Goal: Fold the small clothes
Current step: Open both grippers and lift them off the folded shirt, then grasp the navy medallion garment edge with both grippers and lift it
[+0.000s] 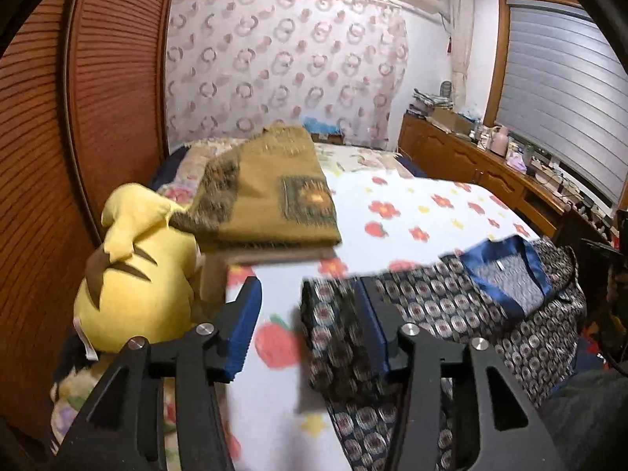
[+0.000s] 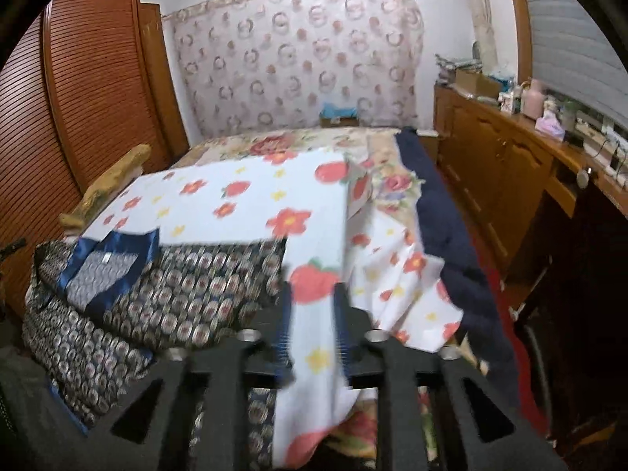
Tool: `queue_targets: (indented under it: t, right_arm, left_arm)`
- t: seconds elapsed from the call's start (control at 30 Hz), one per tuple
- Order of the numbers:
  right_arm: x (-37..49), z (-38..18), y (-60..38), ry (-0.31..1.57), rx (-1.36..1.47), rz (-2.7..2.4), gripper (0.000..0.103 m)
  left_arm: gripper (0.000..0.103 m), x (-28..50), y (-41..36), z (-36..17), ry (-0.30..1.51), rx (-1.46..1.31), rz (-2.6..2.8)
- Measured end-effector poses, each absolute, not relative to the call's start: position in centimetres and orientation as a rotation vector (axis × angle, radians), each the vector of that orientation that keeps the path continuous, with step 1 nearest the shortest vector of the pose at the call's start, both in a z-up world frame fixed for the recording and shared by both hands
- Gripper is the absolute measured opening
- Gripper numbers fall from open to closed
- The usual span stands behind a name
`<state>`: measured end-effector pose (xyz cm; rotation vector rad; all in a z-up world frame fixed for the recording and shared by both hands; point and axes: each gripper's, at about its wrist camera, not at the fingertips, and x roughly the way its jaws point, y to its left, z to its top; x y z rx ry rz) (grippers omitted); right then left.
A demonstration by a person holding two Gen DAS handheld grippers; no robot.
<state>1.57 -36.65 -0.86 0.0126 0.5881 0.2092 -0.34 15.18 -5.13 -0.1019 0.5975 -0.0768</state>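
Observation:
A dark patterned garment with a blue collar (image 1: 471, 298) lies on the bed's white flowered sheet (image 1: 424, 212). My left gripper (image 1: 310, 314) is open above the sheet, and the garment's left edge drapes against the inner side of its right finger (image 1: 373, 329). A folded brown garment (image 1: 271, 196) lies further back on the bed. In the right wrist view the patterned garment (image 2: 176, 290) lies to the left. My right gripper (image 2: 312, 329) is partly open over the white flowered sheet (image 2: 243, 196), and its blue pads (image 2: 284, 333) stand apart.
A yellow plush toy (image 1: 133, 286) sits at the bed's left side by the wooden louvred wardrobe (image 1: 78, 117). A wooden sideboard (image 2: 510, 165) with clutter runs along the right under the window blind (image 1: 565, 90). A dark blue blanket (image 2: 443, 235) edges the bed's right side.

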Motion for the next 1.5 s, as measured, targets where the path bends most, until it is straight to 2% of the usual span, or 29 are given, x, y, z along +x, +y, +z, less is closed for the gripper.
queue_targets:
  t: [0.03, 0.1, 0.3, 0.47, 0.53, 0.6, 1.1, 1.17, 1.3, 1.47, 1.5]
  right_arm:
    - [1.9, -0.7, -36.4, 0.580, 0.011, 0.209, 0.039]
    - [3.2, -0.3, -36.0, 0.579, 0.003, 0.210, 0.043]
    - [7.6, -1.9, -33.6, 0.620, -0.042, 0.221, 0.046]
    - [9.6, -3.1, -32.3, 0.667, -0.050, 0.245, 0.048]
    - [9.9, -3.4, -32.3, 0.690, -0.061, 0.258, 0.054]
    - [10.2, -3.7, -32.1, 0.716, -0.078, 0.262, 0.054]
    - [12.0, -4.6, -32.5, 0.784, -0.105, 0.282, 0.063]
    - [12.3, -4.6, -32.4, 0.794, -0.105, 0.284, 0.063]
    - [12.9, -4.5, -32.3, 0.811, -0.098, 0.298, 0.063]
    - [13.4, -4.6, -31.5, 0.815, -0.133, 0.318, 0.063]
    - [13.3, -4.7, -31.4, 0.812, -0.133, 0.327, 0.054]
  left_arm:
    - [0.051, 0.3, 15.3, -5.0, 0.599, -0.096, -0.073]
    - [0.051, 2.0, 15.5, -5.0, 0.608, -0.088, -0.081]
    - [0.051, 6.8, 16.0, -7.6, 0.724, -0.097, -0.080]
    - [0.051, 7.6, 14.8, -10.0, 0.805, -0.060, -0.105]
    - [0.051, 7.4, 14.4, -10.6, 0.824, -0.047, -0.107]
    - [0.051, 7.3, 14.0, -11.4, 0.875, -0.034, -0.098]
    - [0.051, 8.0, 14.2, -11.2, 0.882, -0.075, -0.129]
    - [0.047, 8.2, 14.5, -11.1, 0.888, -0.101, -0.151]
    - [0.033, 8.8, 14.6, -11.3, 0.915, -0.122, -0.189]
    - [0.031, 9.1, 14.2, -11.7, 0.932, -0.114, -0.184]
    - [0.028, 9.0, 14.1, -11.7, 0.932, -0.113, -0.189]
